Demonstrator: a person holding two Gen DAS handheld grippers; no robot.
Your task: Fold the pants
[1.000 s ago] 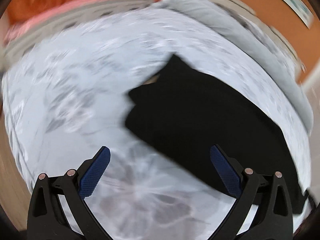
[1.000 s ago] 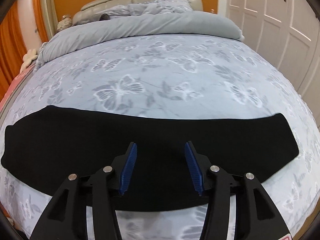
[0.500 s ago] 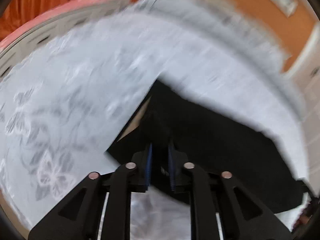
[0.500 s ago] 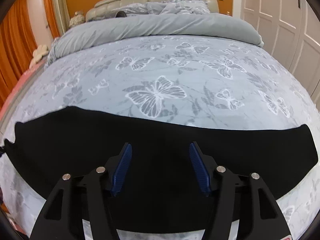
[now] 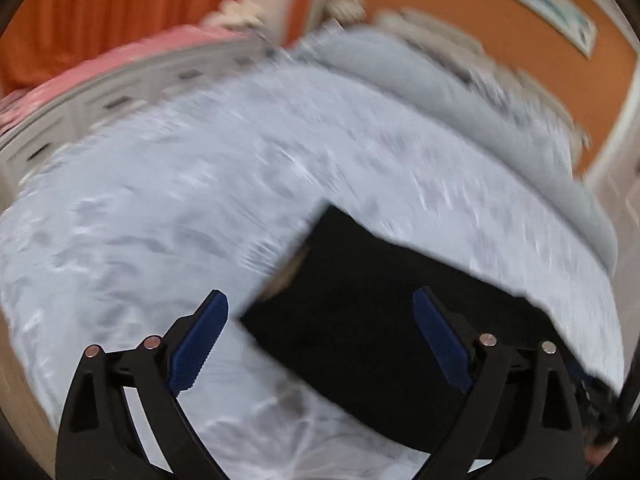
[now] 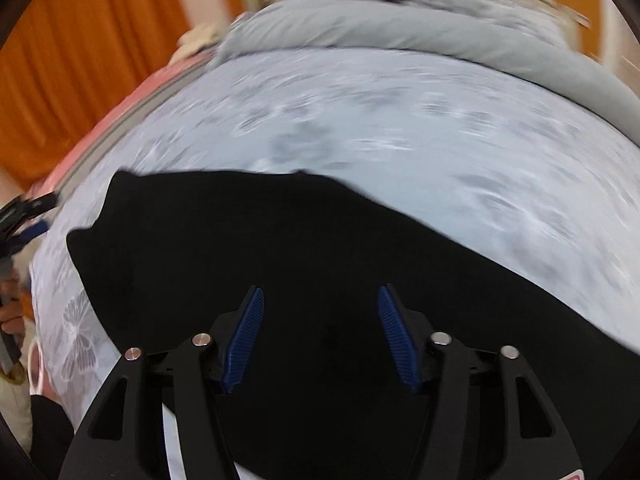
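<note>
left tongs (image 5: 320, 340) opening, right tongs (image 6: 320, 332) closing, both empty above black pants (image 5: 380, 320).

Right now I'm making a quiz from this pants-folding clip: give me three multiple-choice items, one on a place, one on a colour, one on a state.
1. Where do the pants lie?
A. on a floor
B. on the butterfly-print bedspread
C. over a chair

2. What colour are the pads on the fingers?
A. blue
B. red
C. white

3. How is the left gripper?
A. clamped on cloth
B. shut on nothing
C. wide apart, nothing pinched

Answers:
1 B: pale printed cover shows around the black cloth.
2 A: both wrist views show blue ribbed pads.
3 C: its fingers are spreading above the pants' end, with clear space between.
</note>
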